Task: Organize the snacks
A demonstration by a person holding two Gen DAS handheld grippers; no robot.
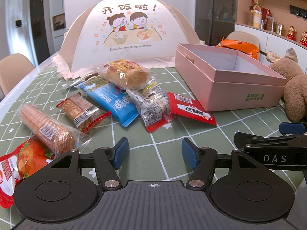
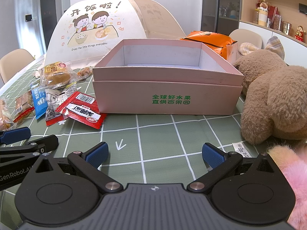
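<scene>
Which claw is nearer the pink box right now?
Right. The right claw faces the pink box head-on across bare tablecloth. The left claw sits off to the box's left, in front of the snack pile, both open and empty.

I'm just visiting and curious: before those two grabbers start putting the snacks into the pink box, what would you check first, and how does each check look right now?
1. Pink box open on top, with room inside: ok, no lid on it and nothing shows inside.
2. Left gripper open and holding nothing: ok.
3. Right gripper open and holding nothing: ok.
4. Nearest snack free to lift: ok, the red packet lies flat beside the box with nothing on top of it.
5. Other snacks lying singly: not ok, the bread pack rests on the blue packet.
6. Box rim clear of the plush toy: cannot tell, the toy sits tight by the box's right side.
</scene>
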